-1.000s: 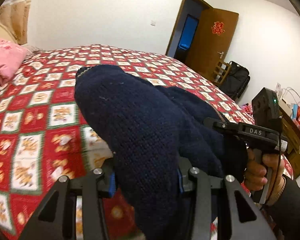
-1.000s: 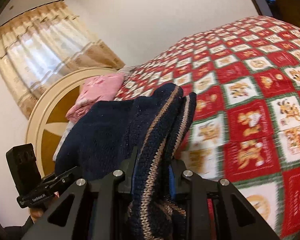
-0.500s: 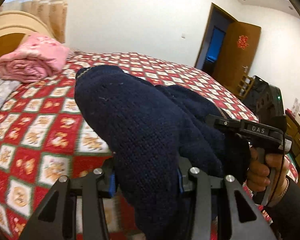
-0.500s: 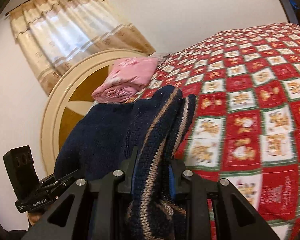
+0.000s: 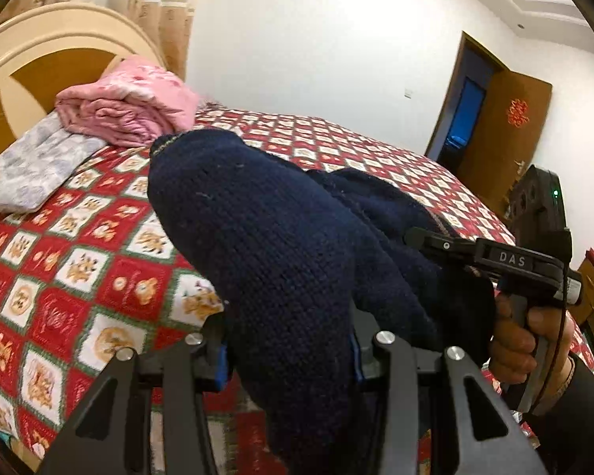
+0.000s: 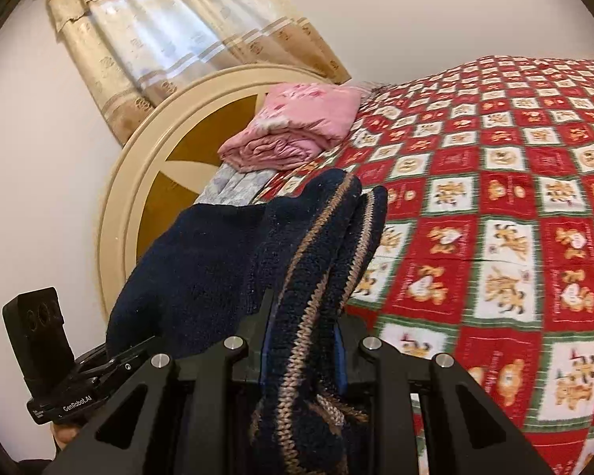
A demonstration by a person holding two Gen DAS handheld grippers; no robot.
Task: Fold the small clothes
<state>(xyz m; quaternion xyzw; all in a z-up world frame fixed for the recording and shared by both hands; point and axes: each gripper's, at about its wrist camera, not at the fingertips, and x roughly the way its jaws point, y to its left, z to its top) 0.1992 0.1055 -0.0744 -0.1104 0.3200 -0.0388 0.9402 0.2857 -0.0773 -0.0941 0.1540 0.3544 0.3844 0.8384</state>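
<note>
A dark navy knitted garment [image 5: 265, 245] with a tan-striped hem [image 6: 320, 261] hangs in the air above the bed, held between both grippers. My left gripper [image 5: 289, 360] is shut on a thick fold of its plain navy part. My right gripper [image 6: 301, 340] is shut on the striped hem edge. In the left wrist view the right gripper [image 5: 507, 257] shows at the right, in a hand. In the right wrist view the left gripper [image 6: 75, 380] shows at the lower left. The garment hides the fingertips.
The bed carries a red, white and green patterned bedspread [image 6: 495, 206]. A folded pink quilt [image 5: 130, 107] and a grey pillow [image 5: 31, 162] lie by the round cream headboard [image 6: 138, 182]. Curtains [image 6: 170, 35] hang behind. A brown door [image 5: 499, 130] stands open at the right.
Both grippers have swung with the garment toward the head of the bed; the headboard, pillow and pink quilt have come into fuller view. Both grips are unchanged.
</note>
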